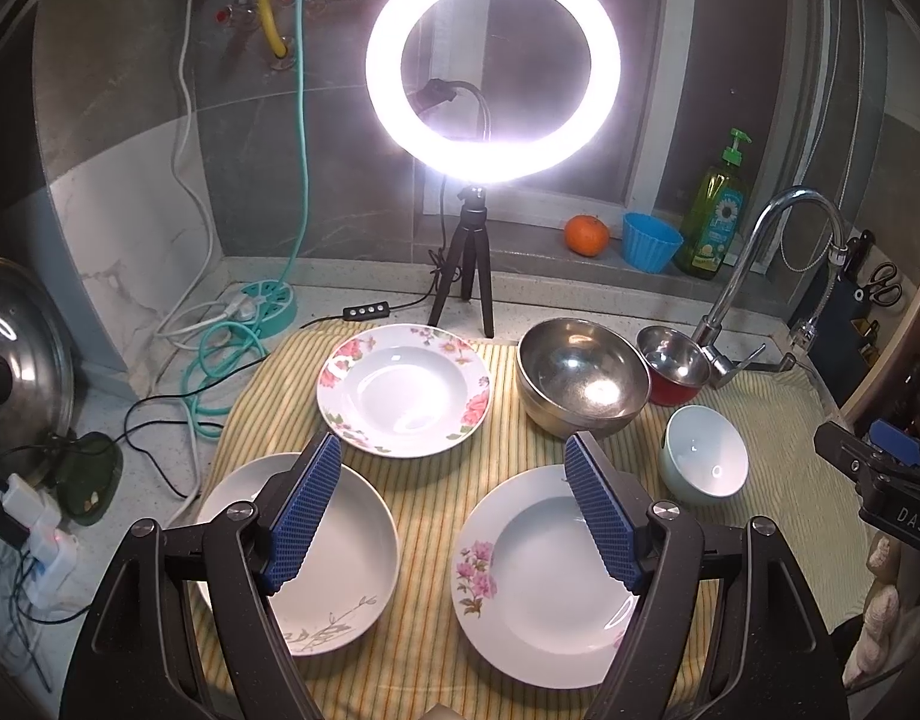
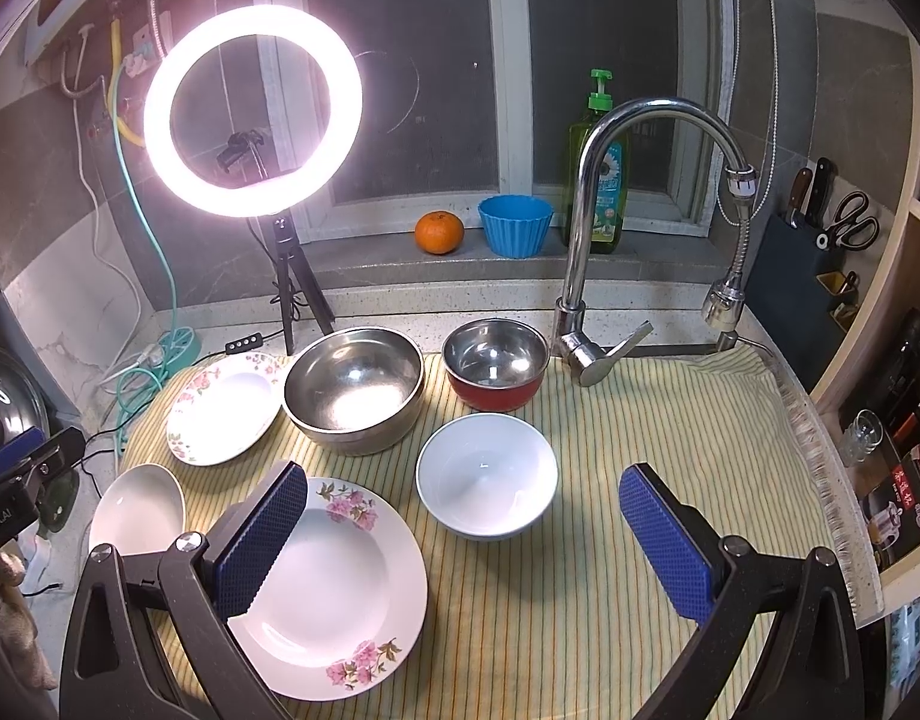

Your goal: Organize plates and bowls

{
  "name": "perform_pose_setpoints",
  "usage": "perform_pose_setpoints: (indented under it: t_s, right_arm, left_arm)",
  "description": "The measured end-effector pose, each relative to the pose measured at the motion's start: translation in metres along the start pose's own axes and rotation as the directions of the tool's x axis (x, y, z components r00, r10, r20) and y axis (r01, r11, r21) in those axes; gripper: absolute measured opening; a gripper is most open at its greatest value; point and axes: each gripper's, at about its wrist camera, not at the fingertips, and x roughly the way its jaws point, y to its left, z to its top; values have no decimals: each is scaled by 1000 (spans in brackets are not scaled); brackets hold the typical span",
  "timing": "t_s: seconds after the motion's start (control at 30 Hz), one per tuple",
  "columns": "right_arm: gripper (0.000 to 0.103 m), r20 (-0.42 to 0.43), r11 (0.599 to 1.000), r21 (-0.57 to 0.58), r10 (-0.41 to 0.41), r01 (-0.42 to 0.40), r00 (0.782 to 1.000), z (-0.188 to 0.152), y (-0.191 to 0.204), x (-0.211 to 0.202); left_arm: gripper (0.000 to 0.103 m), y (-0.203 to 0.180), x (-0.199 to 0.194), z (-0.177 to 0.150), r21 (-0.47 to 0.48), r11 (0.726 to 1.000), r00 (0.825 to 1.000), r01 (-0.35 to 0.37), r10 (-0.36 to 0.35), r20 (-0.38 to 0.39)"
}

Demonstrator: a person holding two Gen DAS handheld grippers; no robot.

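Both sets of fingers spread wide, nothing held. I've got the left gripper [image 1: 454, 504] hovering above the gap between the two near plates: plain white plate with a leaf sprig [image 1: 340, 576] on the near left, pink-flower plate [image 1: 532, 588] on the near right. The right gripper [image 2: 466, 540] hangs further right, over the pale ceramic bowl [image 2: 487, 474] and bare striped cloth [image 2: 670, 420].

Everything is laid out singly on the cloth over the bench, nothing stacked yet, so my read is the sort hasn't begun. Third plate, floral rim [image 1: 403, 390], sits far left. Large steel bowl [image 1: 583, 381] is far centre, with the small steel bowl with red outside [image 1: 670, 369] just beside it, near the tap [image 2: 586, 324].

Open stance makes sense: either arm can drop on a rim. Plates look like one stack, bowls probably nest by size. Glazed rims may slip in the fingers.
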Motion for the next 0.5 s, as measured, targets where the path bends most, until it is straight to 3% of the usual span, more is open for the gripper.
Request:
perform_pose_setpoints:
  t_s: [0.5]
  right_arm:
    - [103,-35,999,20,37,-37,999,-15,-10,16]
  left_arm:
    - [76,12,21,-16,-11,1000,996,28,-28,-84]
